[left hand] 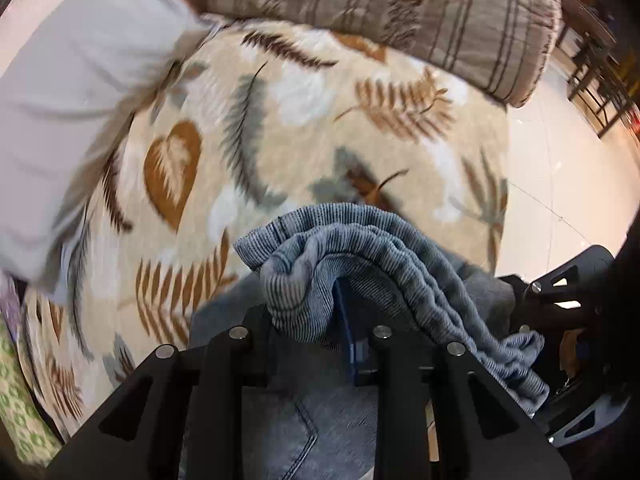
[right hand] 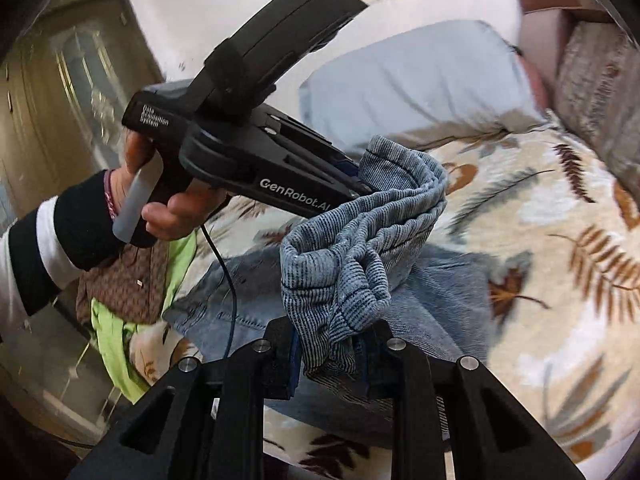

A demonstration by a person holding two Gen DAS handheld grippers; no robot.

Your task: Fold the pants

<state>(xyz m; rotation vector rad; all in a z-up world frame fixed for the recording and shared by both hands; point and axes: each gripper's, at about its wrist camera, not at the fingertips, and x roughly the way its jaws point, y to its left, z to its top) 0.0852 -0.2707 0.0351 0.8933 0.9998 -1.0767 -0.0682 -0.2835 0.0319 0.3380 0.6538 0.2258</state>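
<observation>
Over a beige fleece blanket printed with brown and grey fern leaves [left hand: 304, 128], the faded blue denim pants [right hand: 360, 256] are held up by both grippers, their ribbed elastic waistband [left hand: 360, 248] bunched into thick, corded folds. At the far left of the right wrist view, a hand [right hand: 160, 204] in a black and white sleeve is seen around the handle of the left gripper [right hand: 360, 184]; its jaws are narrowly parted and closed on the upper end of the waistband. Below the band, the smoother stitched denim of the legs is spread on the blanket. Further right and lower, the right gripper [right hand: 328, 356] is pinched on the other end of the band, cloth pressed between its blue pads, the gap small. A pale blue pillow [right hand: 412, 80] is seen behind, and at the right a striped brown cushion [left hand: 400, 12] lies across the blanket's far edge. The surroundings are blurred.
</observation>
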